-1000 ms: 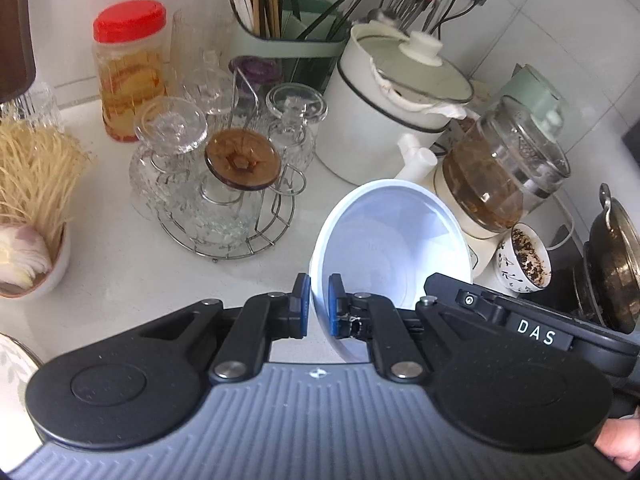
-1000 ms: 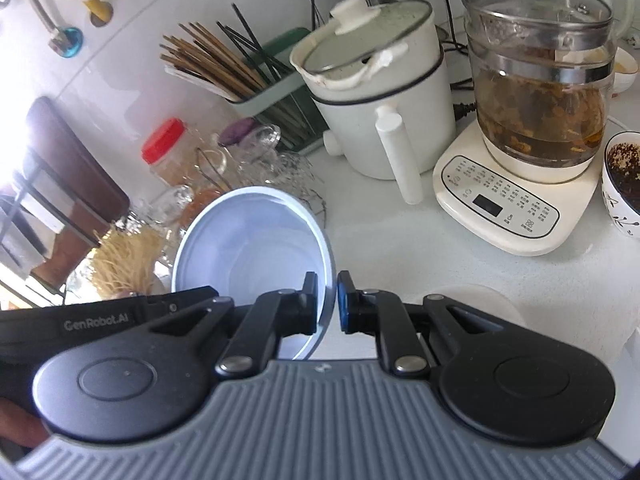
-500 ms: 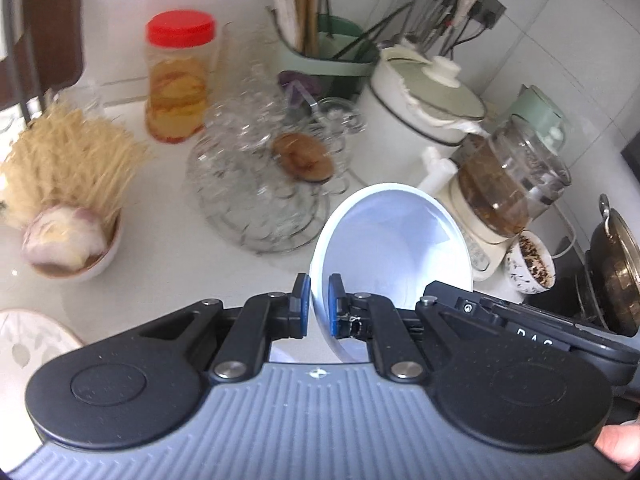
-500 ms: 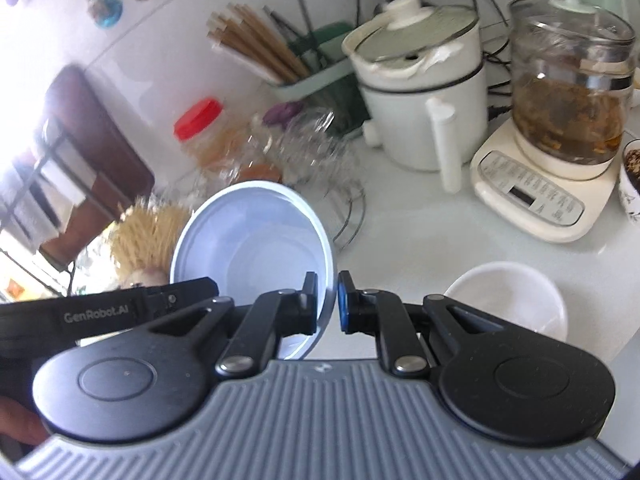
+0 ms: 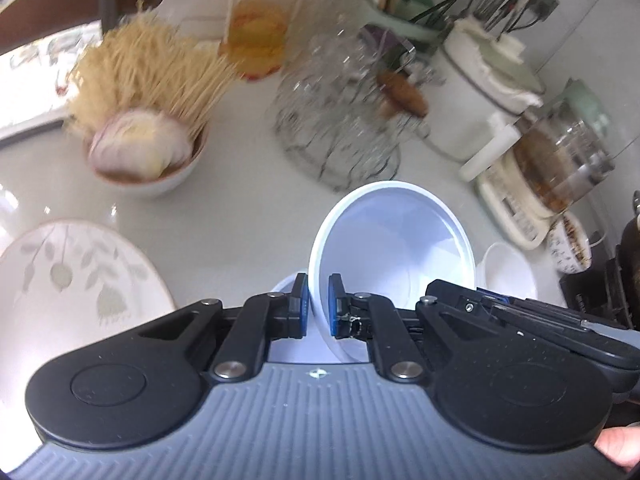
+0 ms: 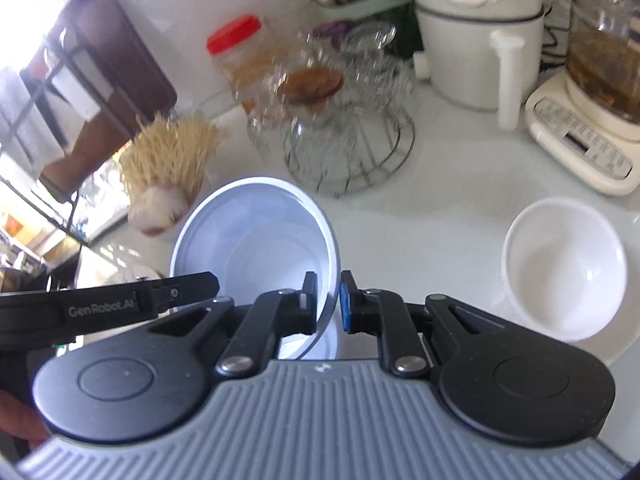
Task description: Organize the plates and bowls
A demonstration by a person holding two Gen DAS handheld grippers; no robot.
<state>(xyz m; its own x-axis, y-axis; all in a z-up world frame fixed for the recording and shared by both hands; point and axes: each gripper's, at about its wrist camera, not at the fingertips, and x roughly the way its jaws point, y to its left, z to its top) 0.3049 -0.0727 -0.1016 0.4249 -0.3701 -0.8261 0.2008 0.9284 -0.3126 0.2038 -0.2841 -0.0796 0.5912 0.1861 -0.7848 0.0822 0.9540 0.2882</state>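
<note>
Now I pinch the blue bowl with both grippers, left gripper and right gripper, and the white bowl sits at two o'clock from the right one.

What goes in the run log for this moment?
left gripper: shut on blue bowl rim | right gripper: shut on same rim | bowl: tilted, held above counter | white bowl: on counter

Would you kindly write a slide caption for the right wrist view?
Right gripper pinches the pale blue bowl's rim, an empty white bowl resting on the white counter nearby.
</note>
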